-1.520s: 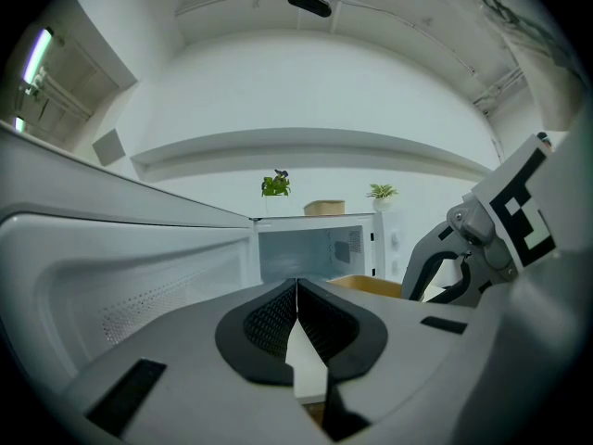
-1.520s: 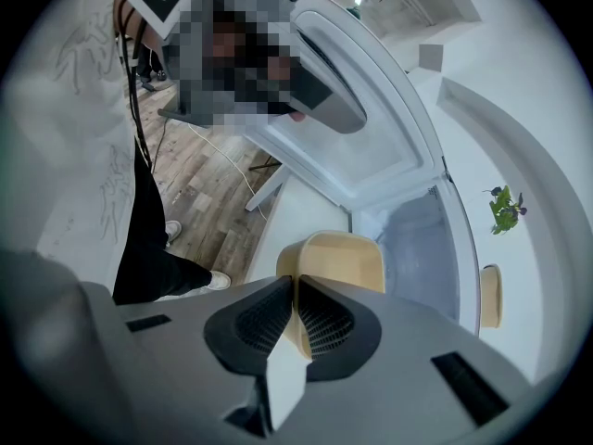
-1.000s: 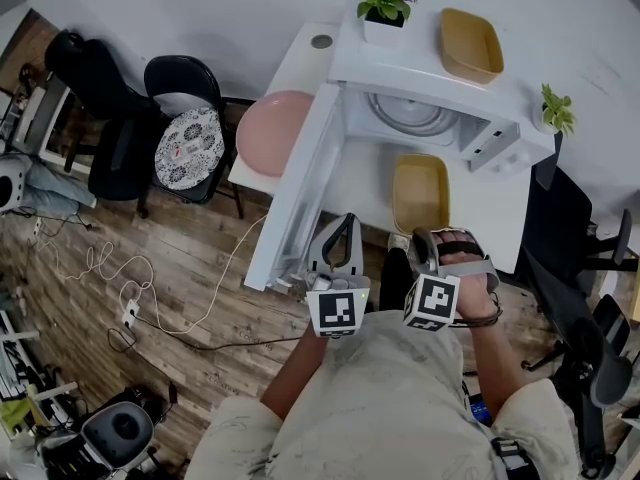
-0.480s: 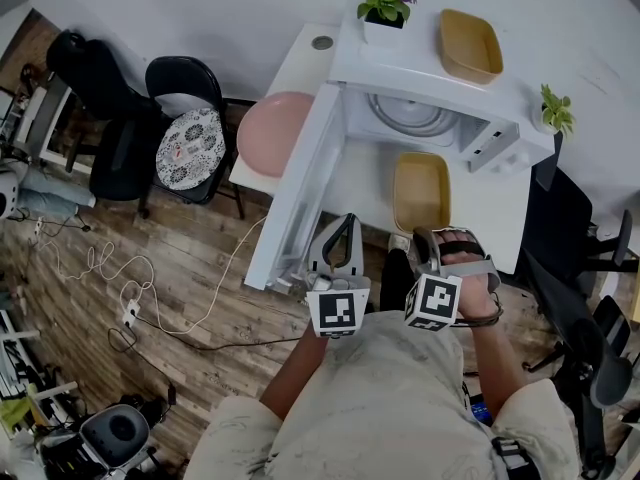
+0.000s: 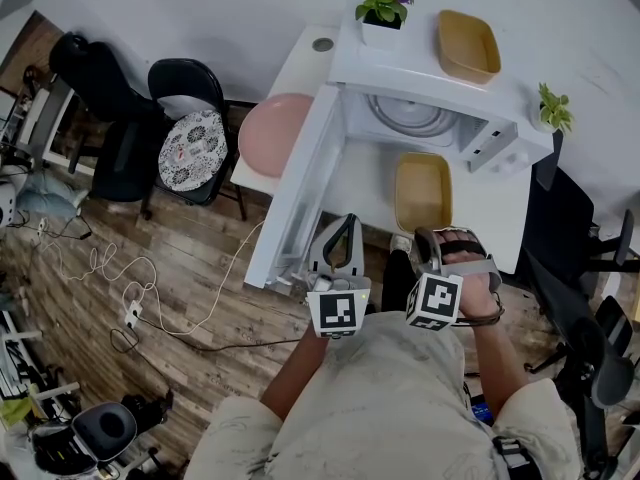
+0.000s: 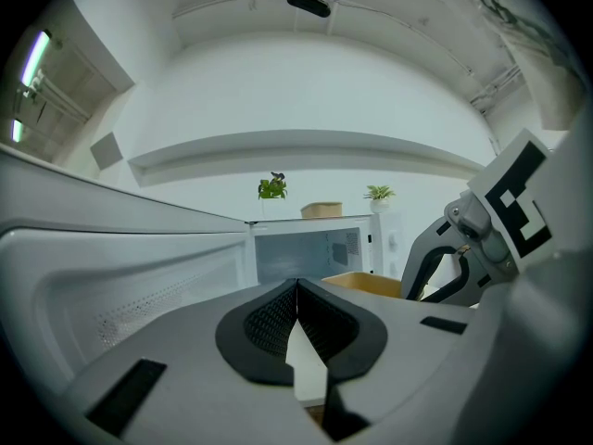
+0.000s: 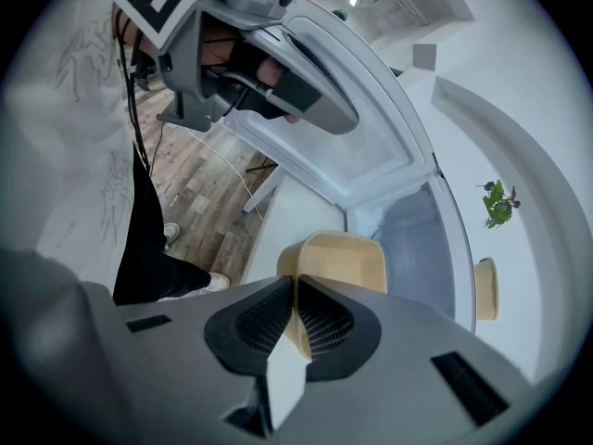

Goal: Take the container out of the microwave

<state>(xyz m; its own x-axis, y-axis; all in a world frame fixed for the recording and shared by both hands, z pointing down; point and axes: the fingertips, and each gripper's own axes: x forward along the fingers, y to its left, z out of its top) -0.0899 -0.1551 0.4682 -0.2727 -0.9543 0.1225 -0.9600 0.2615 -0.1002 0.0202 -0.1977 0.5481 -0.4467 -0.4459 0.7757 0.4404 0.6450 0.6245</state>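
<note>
Nothing shifts since a second ago: both grippers hold same spots, only camera drifts slightly. Right gripper (image 7: 295,290) clenched on near rim of tan container (image 5: 420,190). Container sits on white table (image 5: 482,218) just before open microwave (image 5: 400,63), clear of cavity. Left gripper (image 5: 342,230) clamped together, empty, beside swung-out door (image 5: 300,188). Judged step: let go. Spread jaws fully first, then back straight off rim, no lift, so container neither tips nor slides toward table edge.
</note>
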